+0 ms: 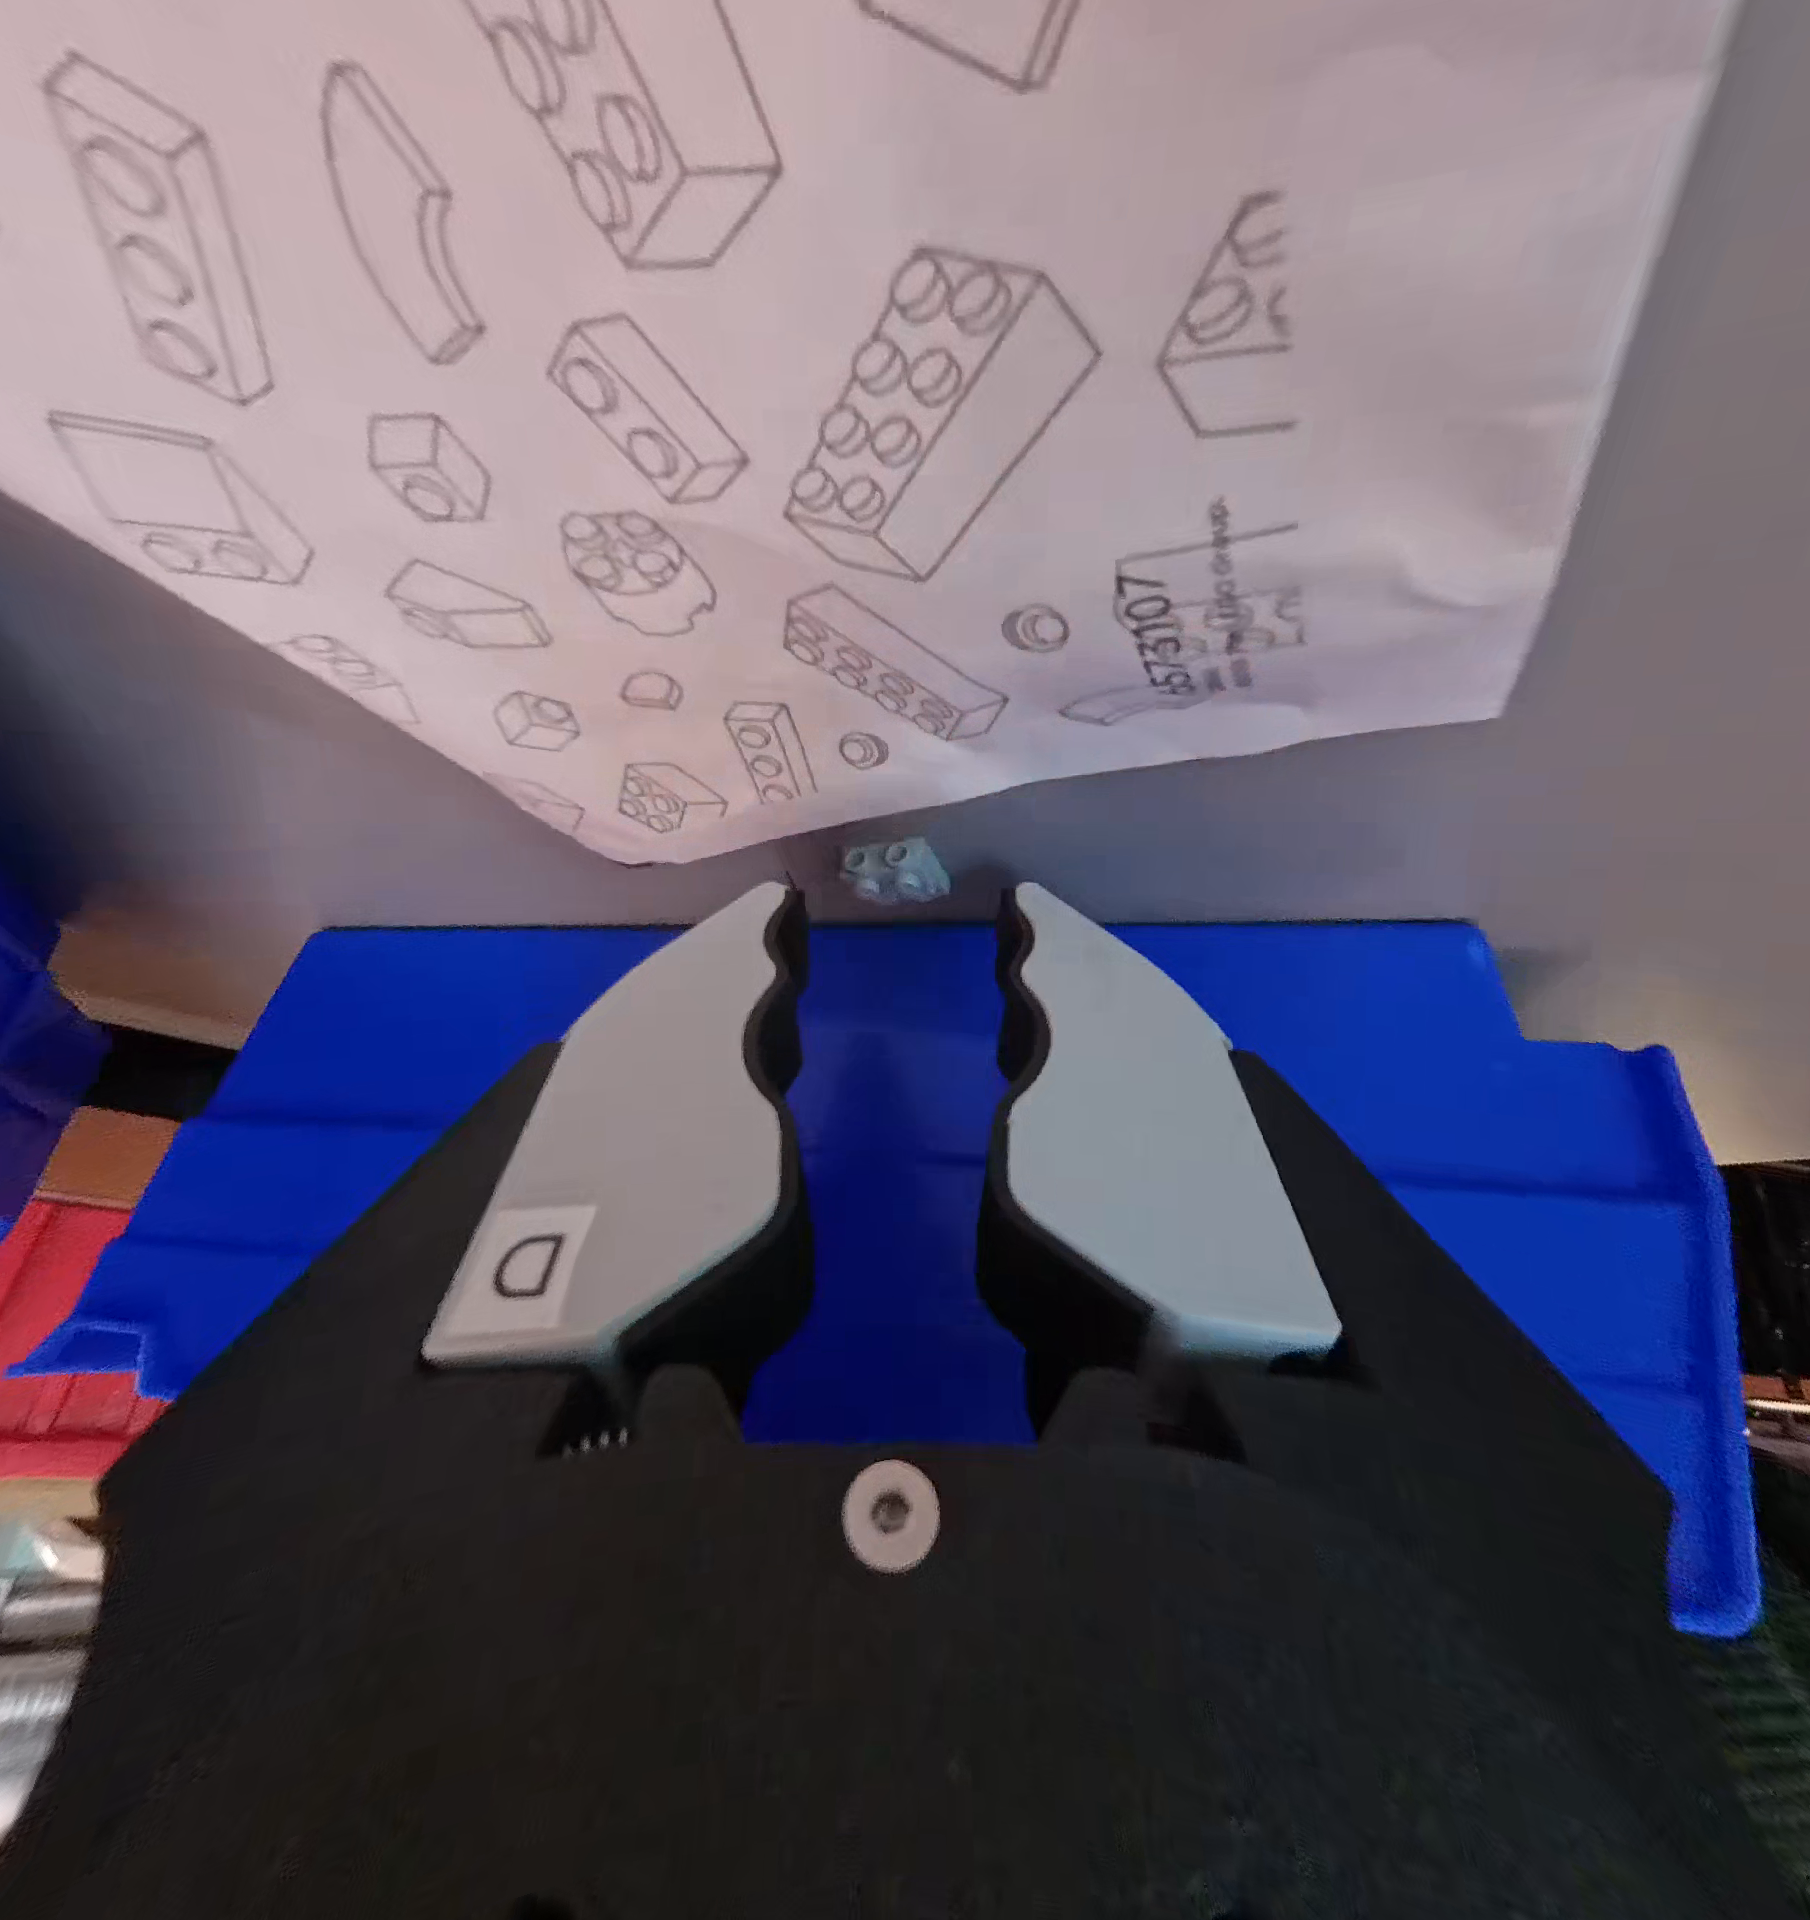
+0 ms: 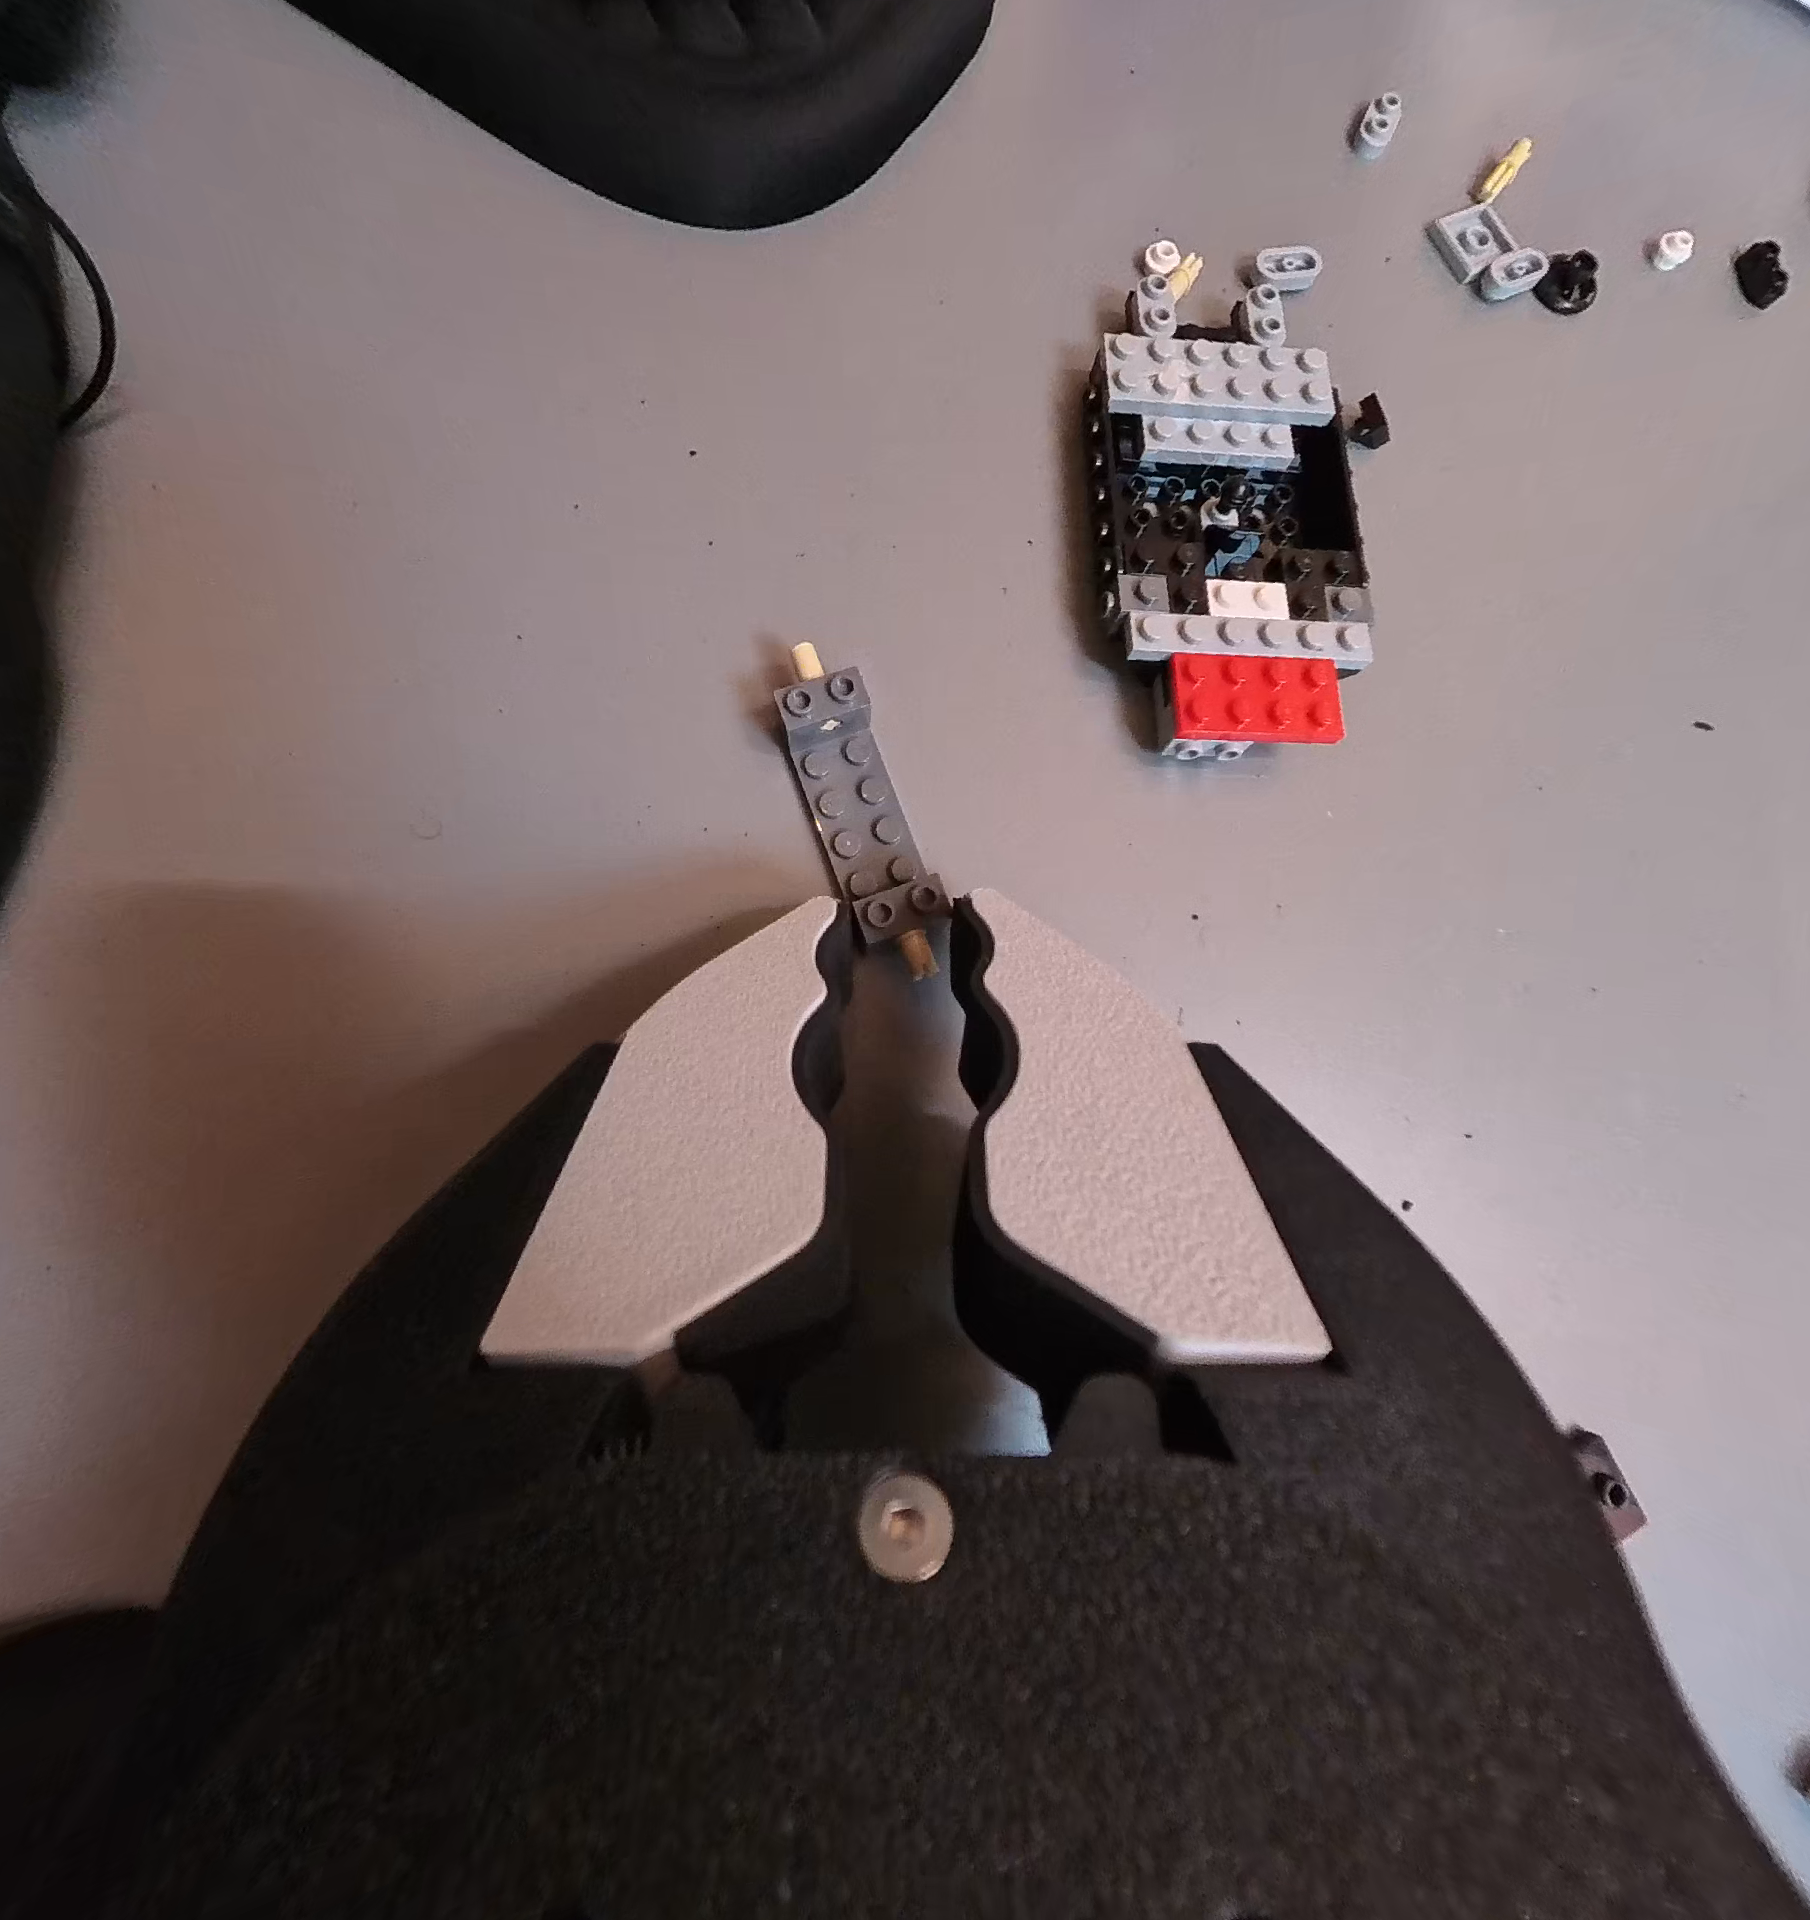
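Left gripper: the left gripper (image 1: 901, 904) hangs with its jaws standing well apart and nothing between them, over a blue bin (image 1: 1400, 1122) that fills the middle of the frame.
Just past its tips: a small light grey studded piece (image 1: 896, 871) sits apart from both fingers, right at the lower edge of the paper.
Farther up: a white paper sheet (image 1: 672, 364) printed with brick outlines covers the upper frame.
Right gripper: the right gripper (image 2: 901, 925) has its jaws narrowly parted around the near end of a dark grey brick strip (image 2: 854, 800); the left pad touches the end block, but the right pad shows a sliver of gap, so I can't call it clamped.
Strip: it lies centre frame on the grey table (image 2: 465, 623), a tan pin poking out of each end.
Upper right: a half-built brick model (image 2: 1233, 540) with a red plate, well apart.
Far upper right: loose small pieces (image 2: 1503, 239).
Top: a black padded object (image 2: 672, 94).
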### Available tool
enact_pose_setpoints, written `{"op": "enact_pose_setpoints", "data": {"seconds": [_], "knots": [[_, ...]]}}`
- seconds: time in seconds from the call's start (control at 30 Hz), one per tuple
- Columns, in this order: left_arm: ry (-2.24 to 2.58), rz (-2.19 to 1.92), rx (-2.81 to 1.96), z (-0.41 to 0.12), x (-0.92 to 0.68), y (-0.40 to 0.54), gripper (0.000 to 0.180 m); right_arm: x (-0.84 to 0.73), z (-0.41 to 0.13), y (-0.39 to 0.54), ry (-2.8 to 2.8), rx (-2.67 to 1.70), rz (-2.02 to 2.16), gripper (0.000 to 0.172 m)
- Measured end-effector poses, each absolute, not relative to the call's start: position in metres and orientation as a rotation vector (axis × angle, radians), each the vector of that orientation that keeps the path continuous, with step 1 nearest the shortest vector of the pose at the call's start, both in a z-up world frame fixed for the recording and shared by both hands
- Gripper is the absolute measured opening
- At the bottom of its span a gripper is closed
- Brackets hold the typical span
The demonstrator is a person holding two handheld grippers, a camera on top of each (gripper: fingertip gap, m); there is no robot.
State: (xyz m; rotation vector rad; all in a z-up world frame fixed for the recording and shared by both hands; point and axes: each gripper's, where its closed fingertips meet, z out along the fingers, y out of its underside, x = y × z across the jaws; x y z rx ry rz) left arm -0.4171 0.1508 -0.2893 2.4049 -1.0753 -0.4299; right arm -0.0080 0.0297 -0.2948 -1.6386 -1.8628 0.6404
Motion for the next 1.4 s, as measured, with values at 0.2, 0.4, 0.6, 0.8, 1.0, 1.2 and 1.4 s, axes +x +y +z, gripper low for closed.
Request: {"op": "enact_pose_setpoints", "data": {"seconds": [0.2,0.4,0.6,0.8,1.0,1.2,1.4], "knots": [[-1.015,-0.412,2.351,-0.296,-0.425,0.149,0.031,-0.008,-0.295,0.030,-1.857,-1.644,0.653,0.018],[-1.077,-0.294,2.461,-0.292,-0.413,0.157,0.017,-0.008,-0.295,0.030,-1.851,-1.651,0.661,0.018],[-1.145,-0.137,3.229,-0.187,-0.381,0.177,0.016,-0.007,-0.295,0.031,-1.849,-1.651,0.657,0.018],[-0.667,-0.374,3.389,-0.176,-0.459,0.099,0.016,-0.007,-0.295,0.032,-1.847,-1.647,0.644,0.017],[-0.545,-0.264,3.511,-0.213,-0.456,0.078,0.043,-0.007,-0.295,0.033,-1.843,-1.641,0.617,0.017],[-0.804,-0.178,3.870,-0.173,-0.401,0.087,0.037,-0.010,-0.290,0.039,-1.793,-1.624,0.600,0.017],[-1.841,0.960,3.580,-0.160,-0.209,0.063,0.032,-0.018,-0.261,0.049,-1.653,-1.494,0.597,0.018]]}}
